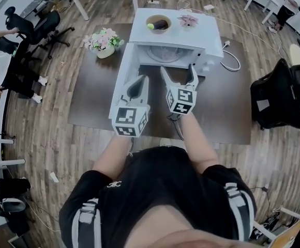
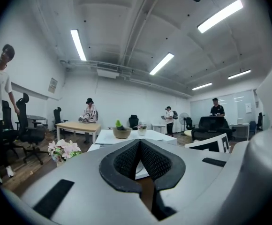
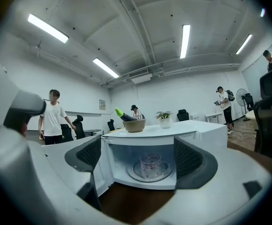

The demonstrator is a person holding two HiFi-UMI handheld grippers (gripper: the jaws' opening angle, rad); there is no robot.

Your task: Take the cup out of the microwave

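Observation:
A clear glass cup (image 3: 151,165) stands on the turntable inside the white microwave (image 1: 177,35), whose door (image 1: 123,76) hangs open to the left. In the head view the cup itself is hard to make out inside the cavity. My right gripper (image 1: 178,75) is open, level, just in front of the cavity; in the right gripper view its jaws (image 3: 137,146) frame the cup from a short distance, with nothing between them. My left gripper (image 1: 137,89) is shut and empty, beside the open door; its pads (image 2: 126,161) meet in the left gripper view.
The microwave sits on a dark brown table (image 1: 88,97). On its top are a bowl (image 1: 158,24) with a green-tipped object and a small potted plant (image 1: 188,20). A flower pot (image 1: 104,41) stands left of the door. A white cable (image 1: 234,61) trails right. Chairs and people surround the table.

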